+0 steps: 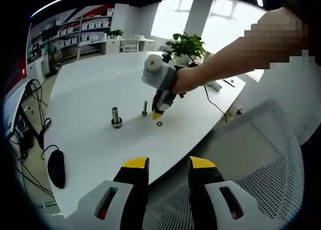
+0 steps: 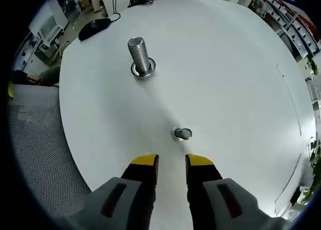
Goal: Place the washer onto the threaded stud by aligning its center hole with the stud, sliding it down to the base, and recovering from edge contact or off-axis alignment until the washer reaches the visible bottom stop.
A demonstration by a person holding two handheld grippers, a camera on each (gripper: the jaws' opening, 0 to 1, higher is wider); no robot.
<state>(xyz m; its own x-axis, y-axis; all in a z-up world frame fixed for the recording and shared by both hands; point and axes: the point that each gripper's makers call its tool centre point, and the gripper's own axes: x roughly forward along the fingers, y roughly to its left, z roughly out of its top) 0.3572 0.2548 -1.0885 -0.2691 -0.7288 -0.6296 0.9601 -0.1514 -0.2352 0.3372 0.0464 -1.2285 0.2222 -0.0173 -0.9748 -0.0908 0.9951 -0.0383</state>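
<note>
A small dark washer (image 1: 159, 123) lies flat on the white table (image 1: 100, 84), near its front edge. Just above it hangs my right gripper (image 1: 159, 111), held by a person's hand and pointing down at the table. Left of it a short thin threaded stud (image 1: 144, 108) stands upright, and further left a thicker stud (image 1: 116, 117) on a round base. In the right gripper view the thin stud (image 2: 182, 133) rises just ahead of my right gripper (image 2: 172, 162), which is open and holds nothing. The thick stud (image 2: 140, 56) stands beyond. My left gripper (image 1: 169, 164) is open, back from the table edge.
A black mouse (image 1: 56, 167) lies at the table's left corner, with cables (image 1: 30, 134) hanging beside it. A white mesh chair (image 1: 261, 180) sits under my left gripper. A potted plant (image 1: 186, 46) stands at the far side. The same mouse (image 2: 95, 25) lies past the thick stud.
</note>
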